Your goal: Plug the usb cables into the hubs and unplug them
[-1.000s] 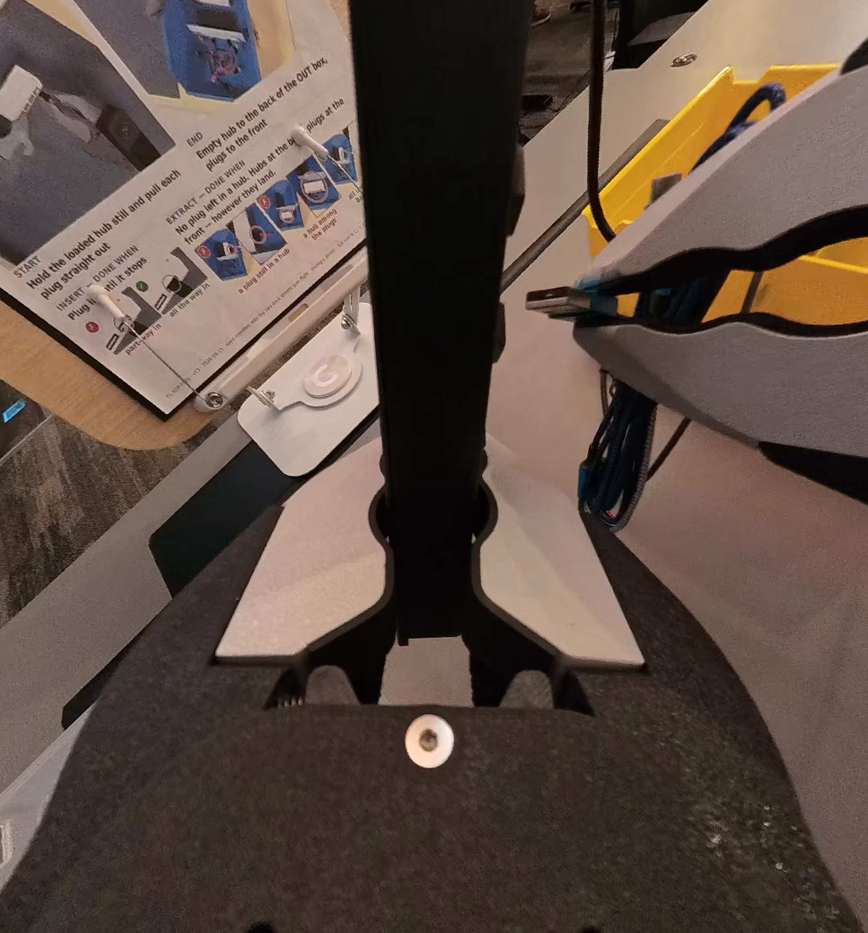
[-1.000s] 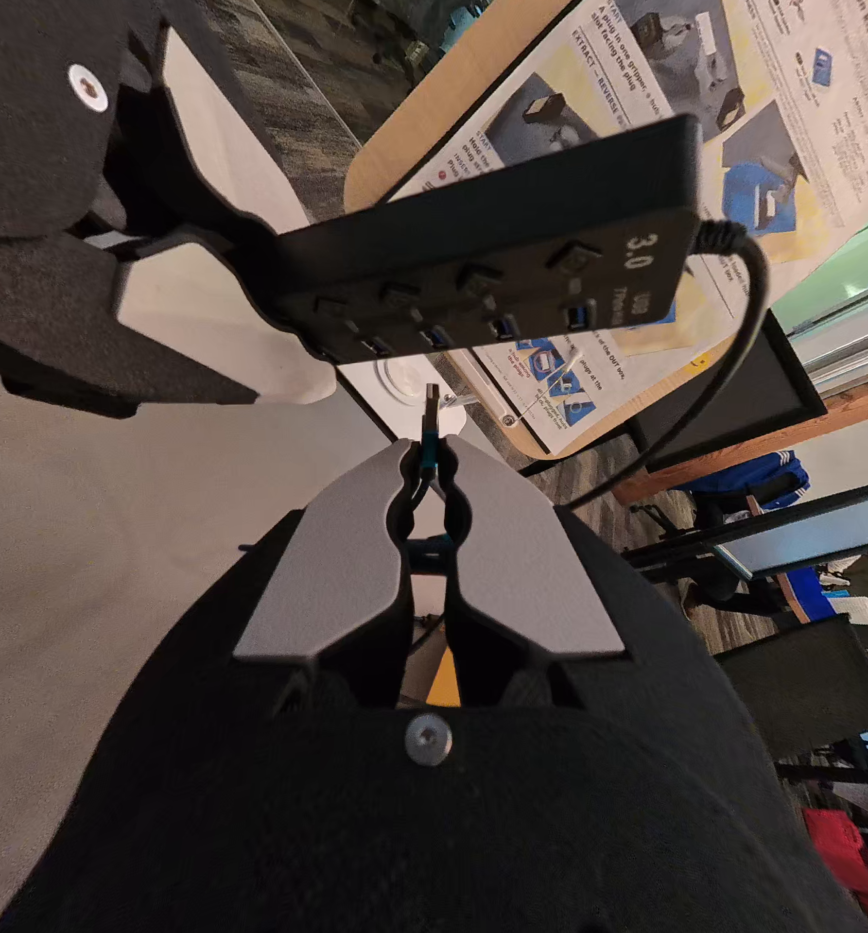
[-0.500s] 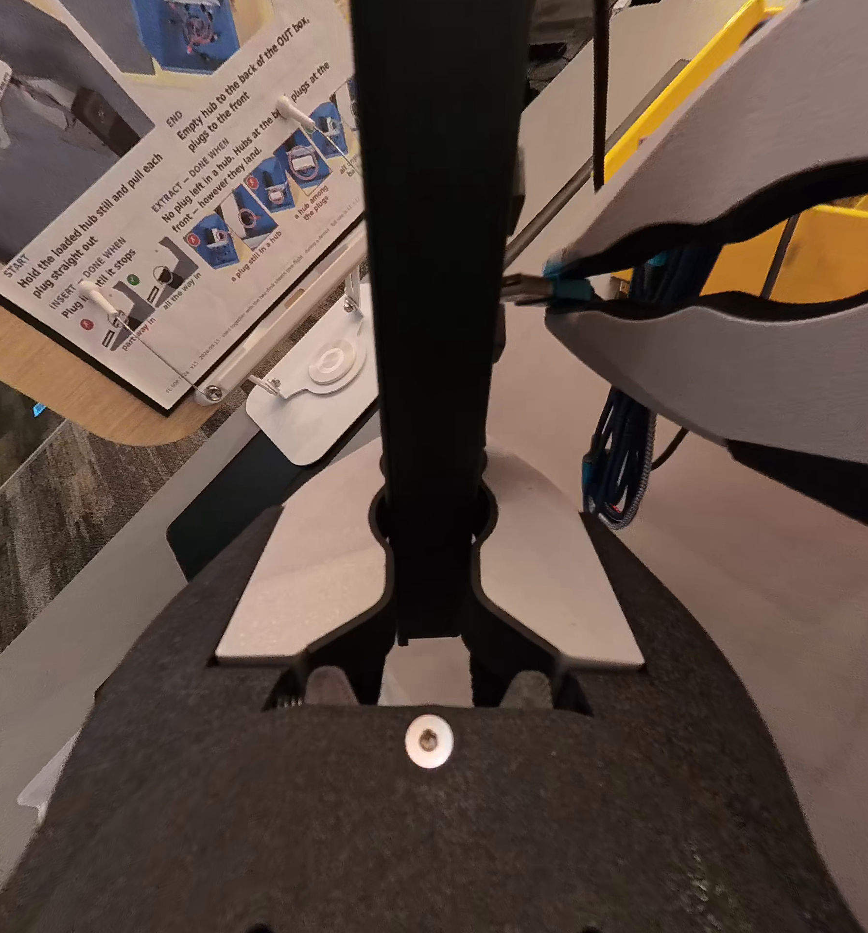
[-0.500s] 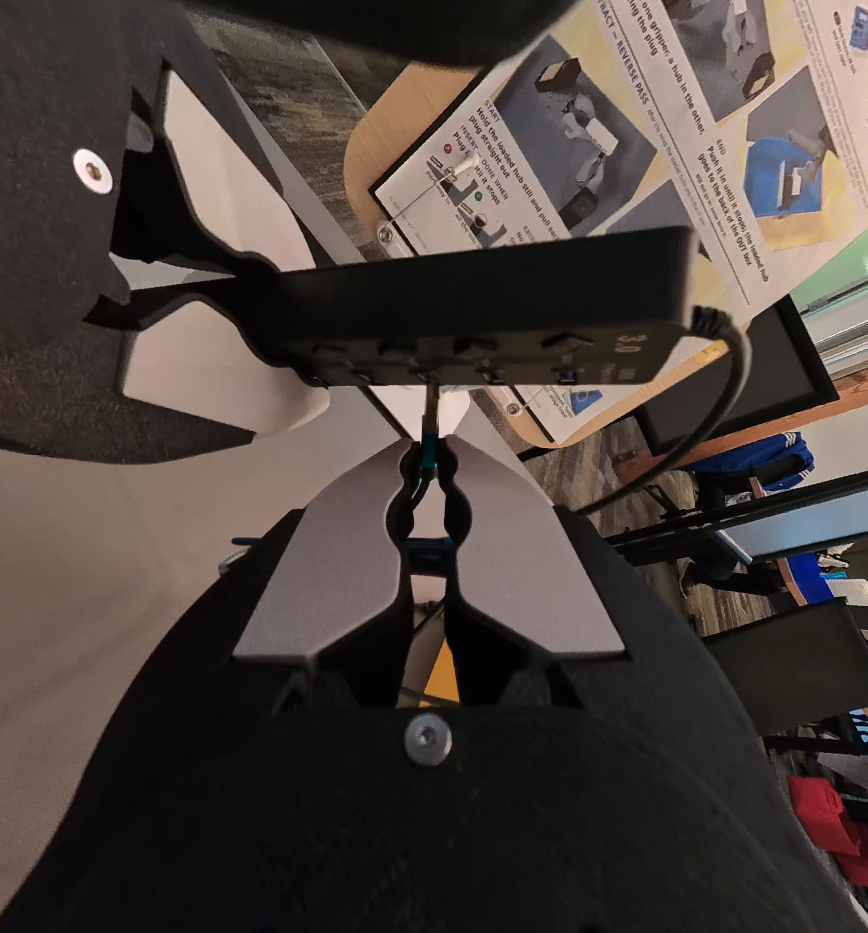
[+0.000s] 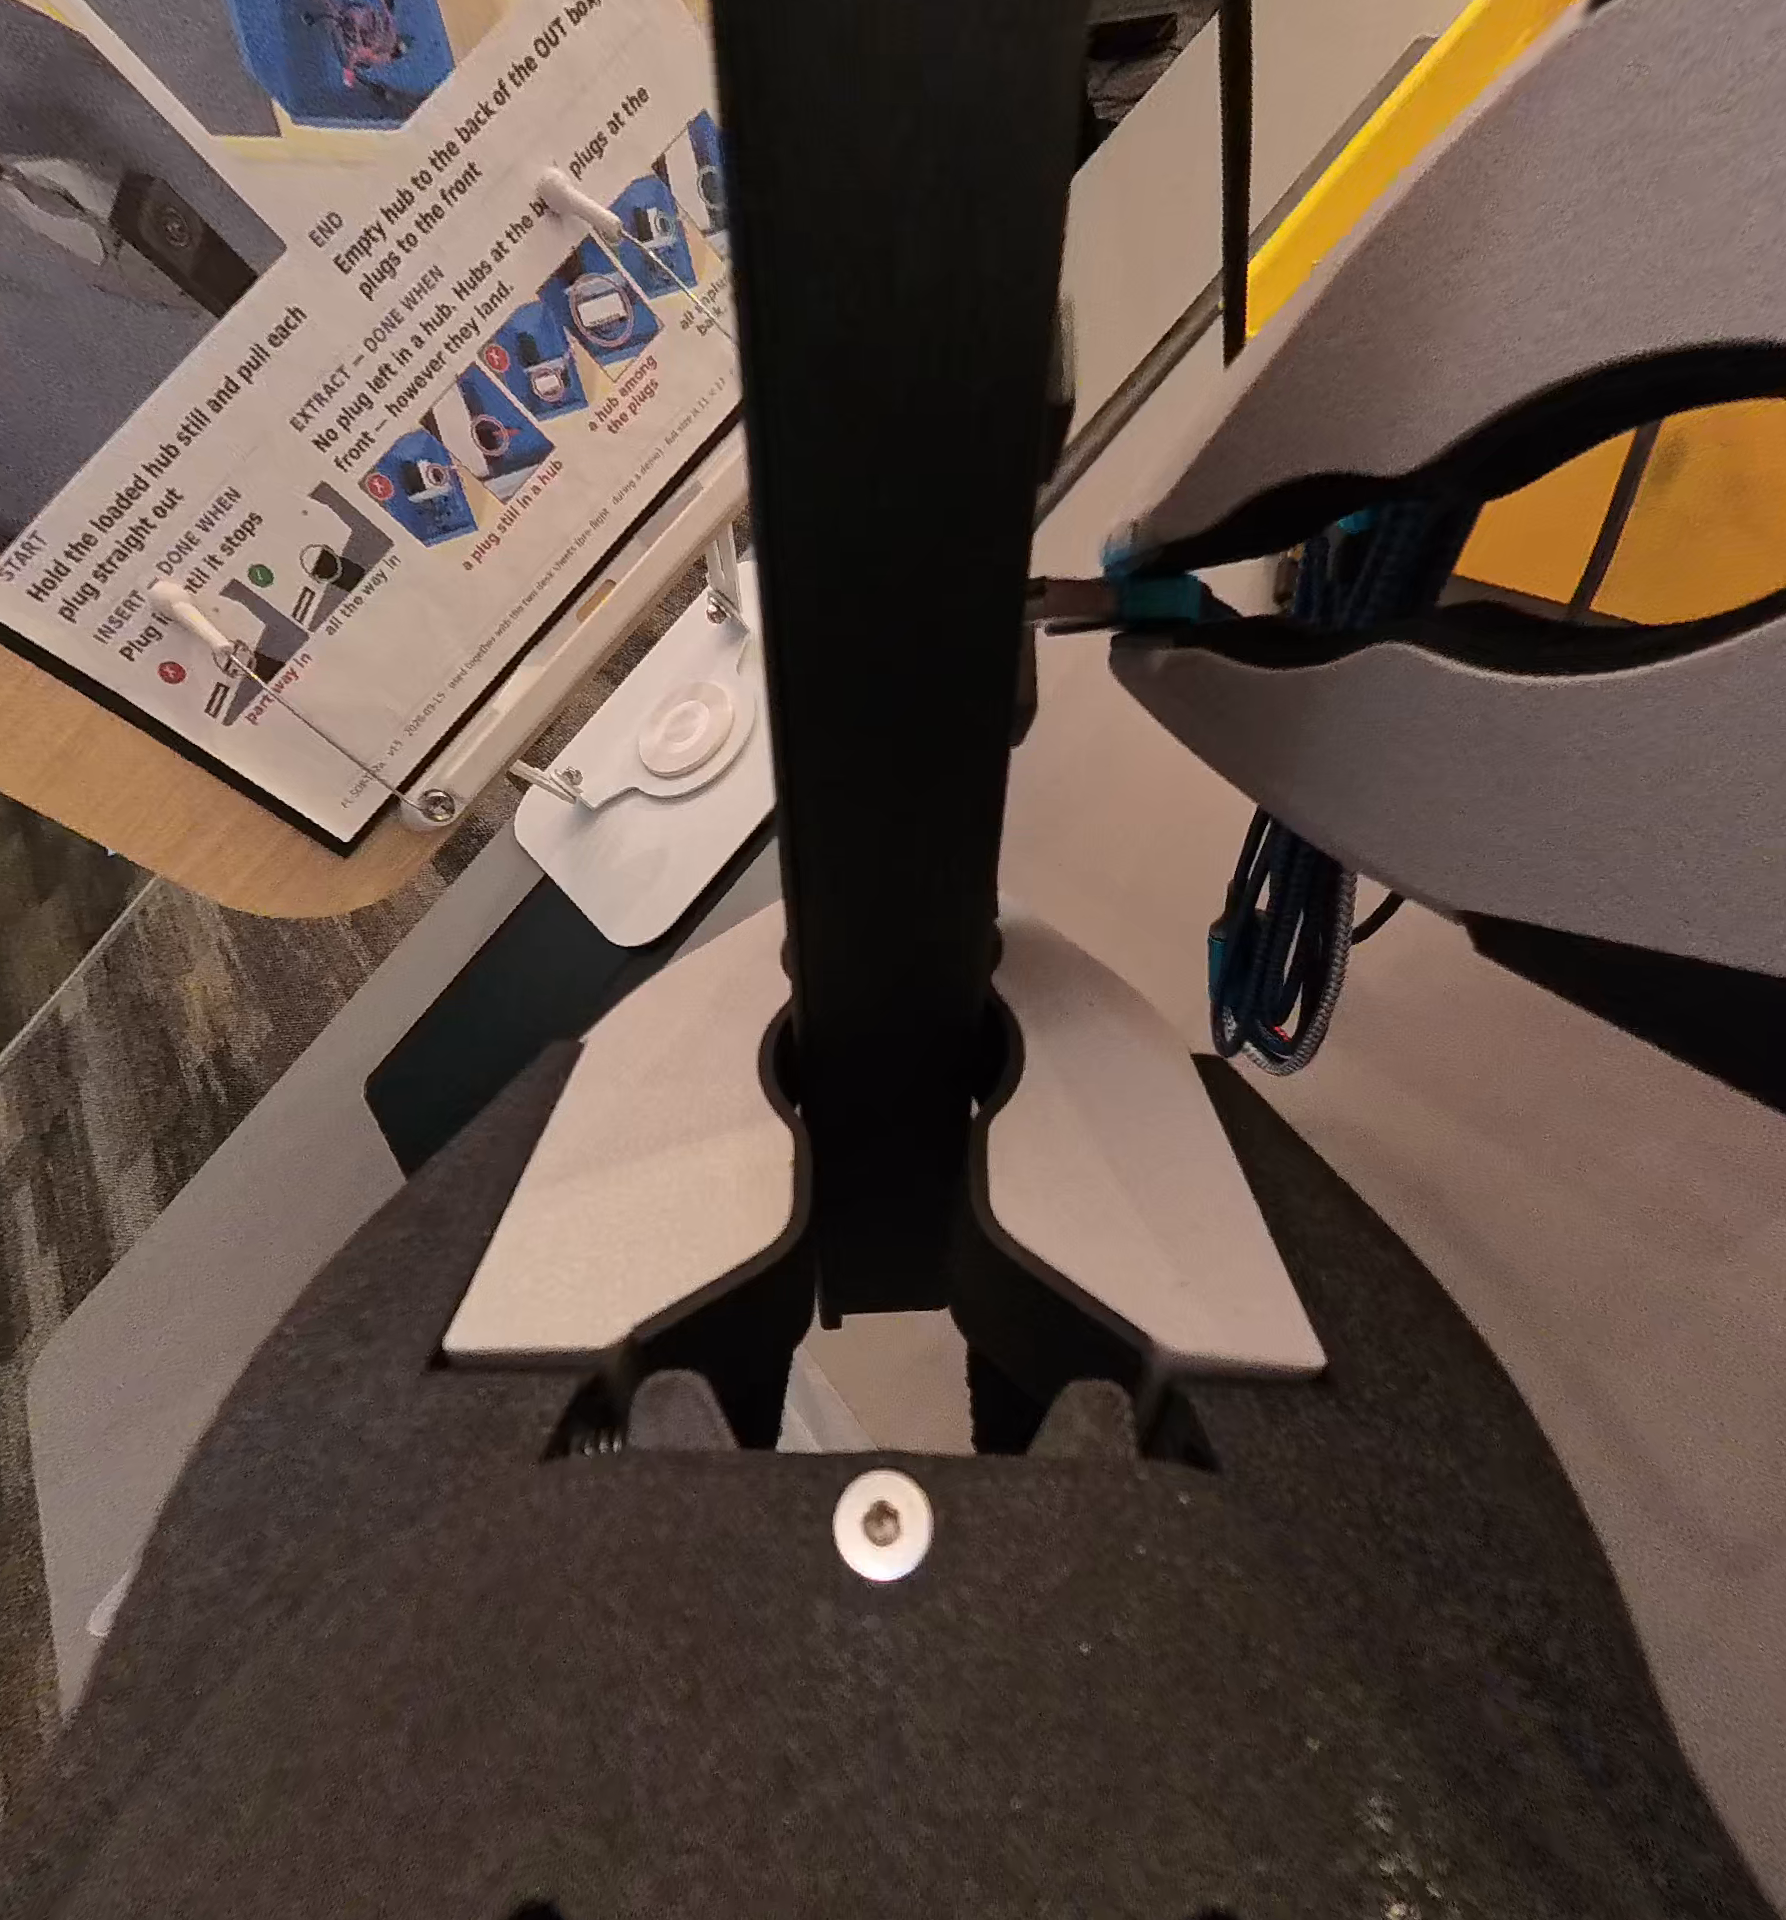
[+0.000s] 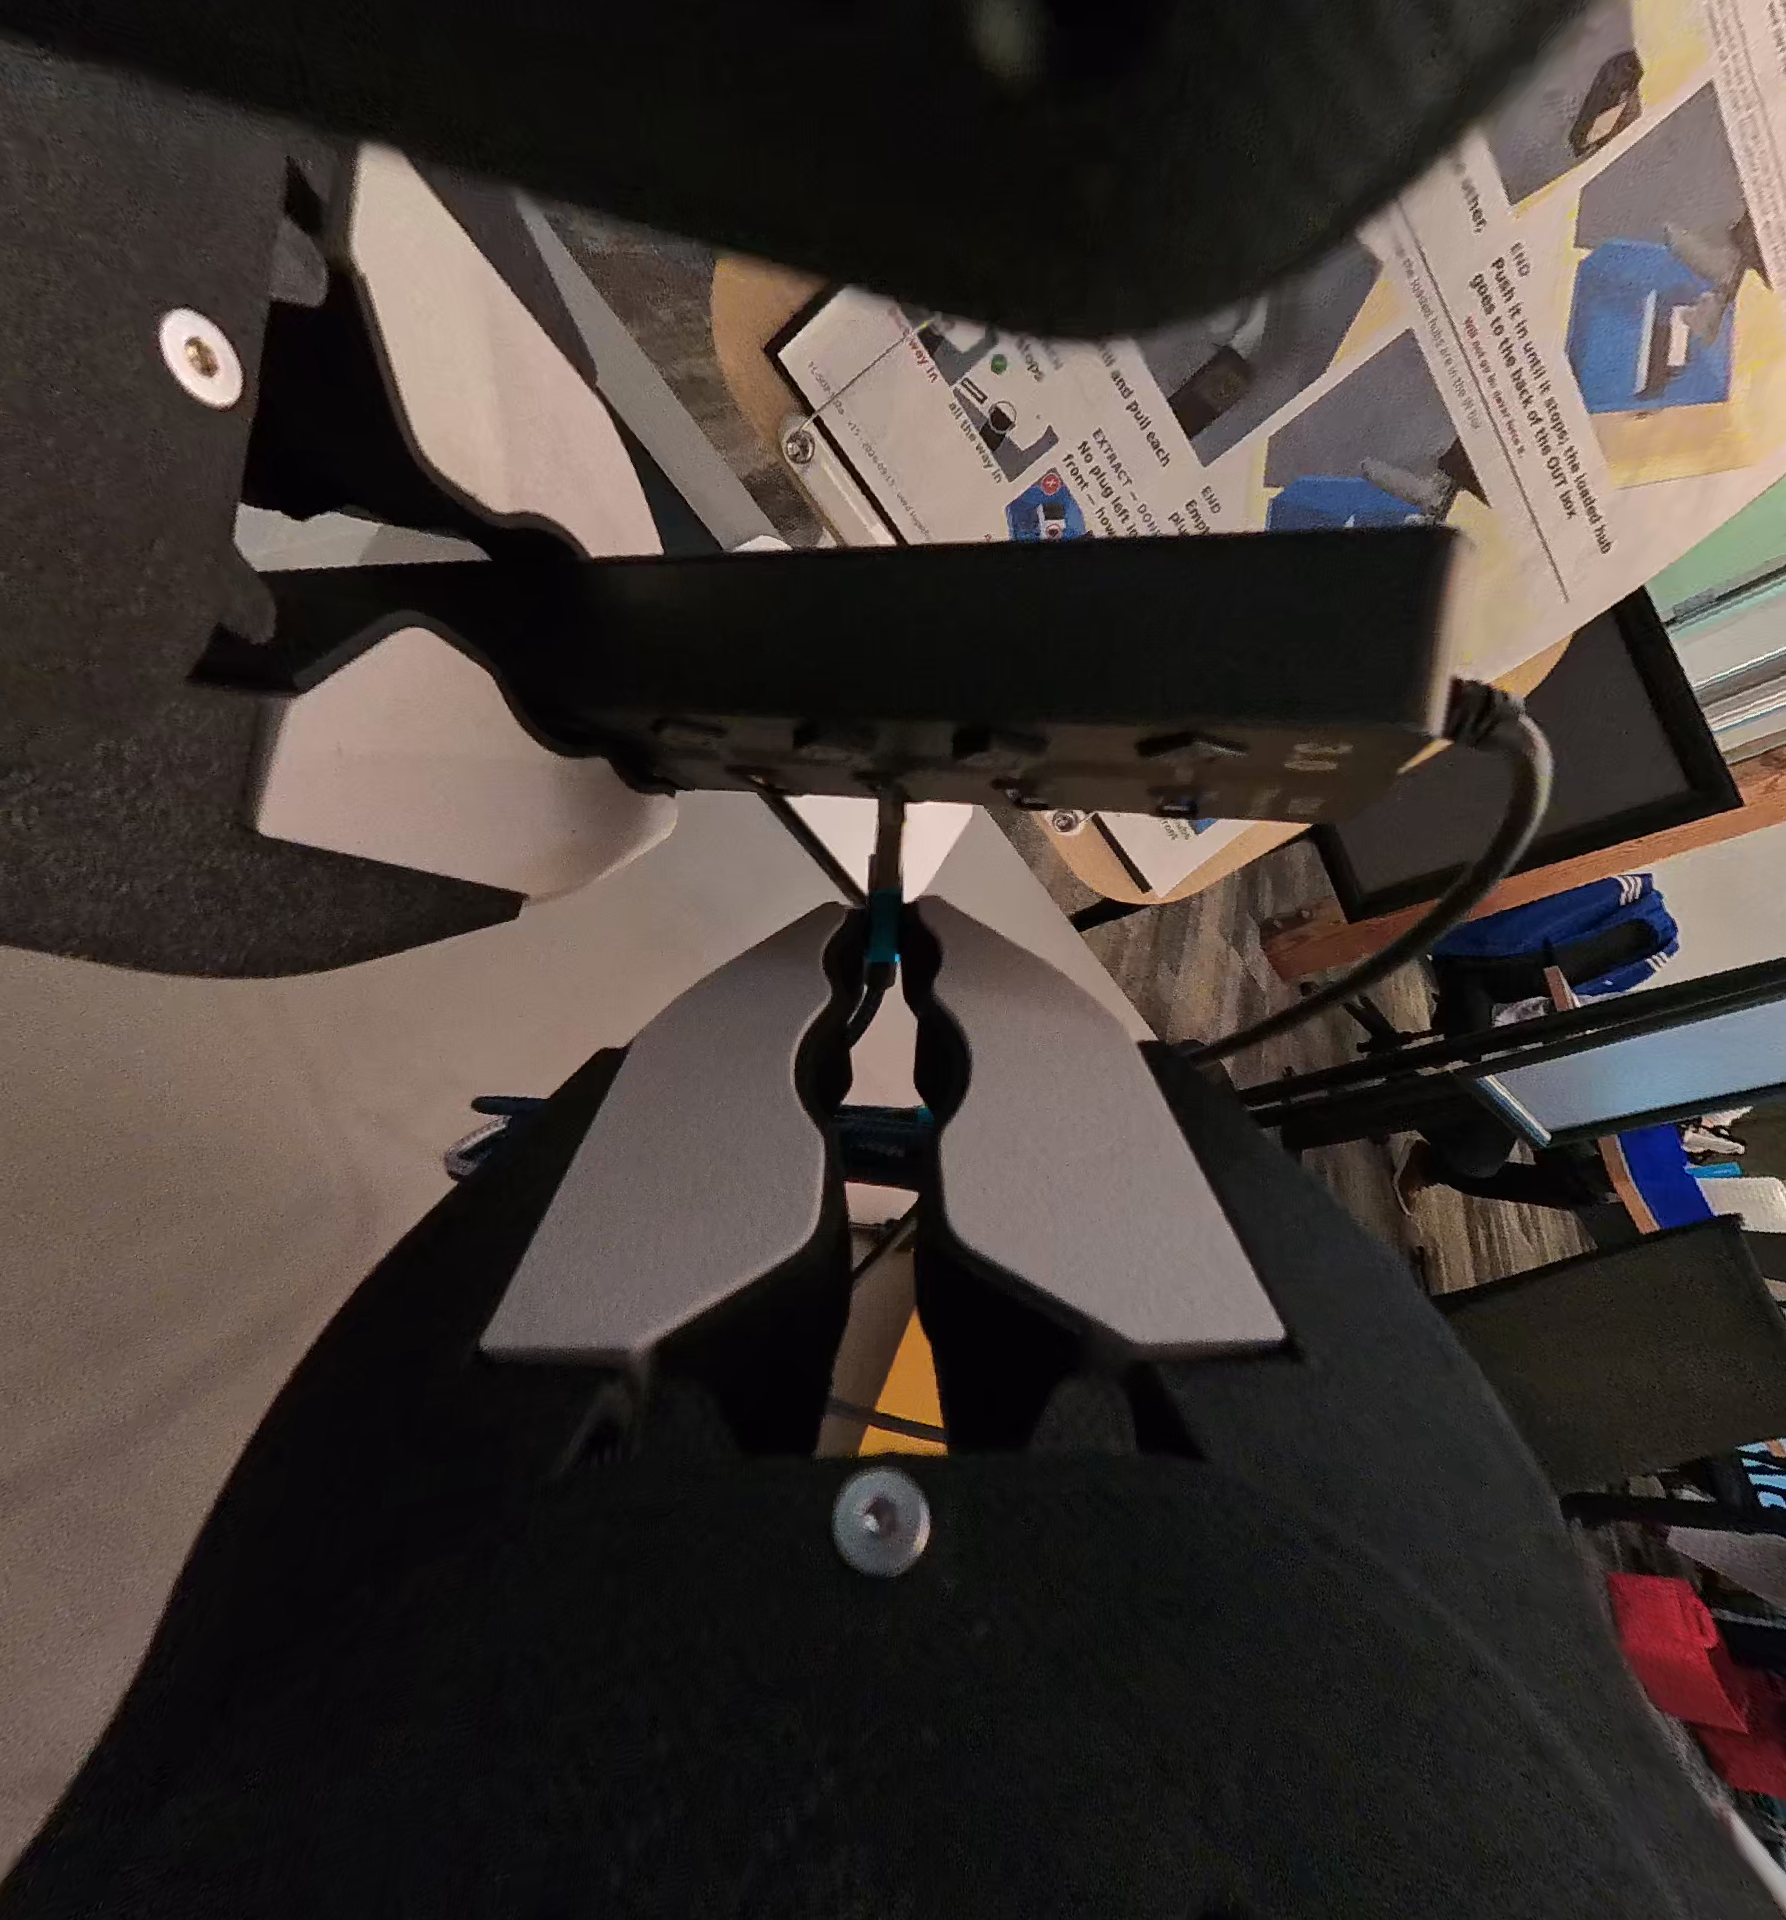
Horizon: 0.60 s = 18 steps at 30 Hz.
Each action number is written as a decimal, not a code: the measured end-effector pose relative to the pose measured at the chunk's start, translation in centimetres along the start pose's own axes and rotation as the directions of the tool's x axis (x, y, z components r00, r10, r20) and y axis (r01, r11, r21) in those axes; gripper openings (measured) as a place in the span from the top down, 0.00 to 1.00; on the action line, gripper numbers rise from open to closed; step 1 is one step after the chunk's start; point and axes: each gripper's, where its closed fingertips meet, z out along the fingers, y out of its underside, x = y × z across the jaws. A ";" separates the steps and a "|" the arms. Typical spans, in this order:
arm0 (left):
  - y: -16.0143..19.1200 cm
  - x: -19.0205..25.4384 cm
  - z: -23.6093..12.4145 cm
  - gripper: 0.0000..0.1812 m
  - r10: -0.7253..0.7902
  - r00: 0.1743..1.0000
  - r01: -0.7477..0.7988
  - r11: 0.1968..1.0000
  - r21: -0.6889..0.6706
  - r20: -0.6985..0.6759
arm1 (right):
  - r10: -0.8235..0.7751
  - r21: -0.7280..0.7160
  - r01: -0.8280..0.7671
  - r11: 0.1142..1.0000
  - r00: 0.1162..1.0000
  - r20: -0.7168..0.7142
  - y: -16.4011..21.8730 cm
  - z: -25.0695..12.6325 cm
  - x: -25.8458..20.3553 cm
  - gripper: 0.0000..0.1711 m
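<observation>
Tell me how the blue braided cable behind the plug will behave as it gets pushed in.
The blue braided cable hangs in slack loops, so it is probably floppy and gives no push. The short plug, pinched by the right hand-held gripper, looks rigid. The loops may swing or snag.

You have a printed instruction sheet (image 5: 245, 416) on a white stand (image 5: 650, 800), a yellow bin (image 5: 1699, 499), and grey table (image 5: 1491, 1247).

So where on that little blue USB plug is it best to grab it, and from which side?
By the teal plastic shell just behind the metal tip, coming from the cable end, in line with the plug. That leaves the tip bare to enter the black hub. The right gripper holds it that way now, jaws shut on the shell's flat faces, while the left gripper clamps the hub.
</observation>
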 end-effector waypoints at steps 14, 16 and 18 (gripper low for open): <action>0.8 -0.2 0.4 0.86 -0.011 0.999 0.010 1.000 -0.028 -0.033 | 0.051 0.034 -0.052 0.998 0.998 0.034 0.6 -0.2 -0.7 0.95; 1.3 -1.4 0.1 0.86 -0.039 0.999 0.038 0.999 -0.035 -0.023 | 0.053 0.027 -0.054 0.998 0.996 0.066 1.4 -0.7 -1.6 0.95; 1.7 -2.9 -0.5 0.86 -0.083 0.997 0.083 0.996 -0.026 -0.010 | -0.010 0.031 0.008 1.000 0.997 0.075 2.3 -1.4 -2.9 0.95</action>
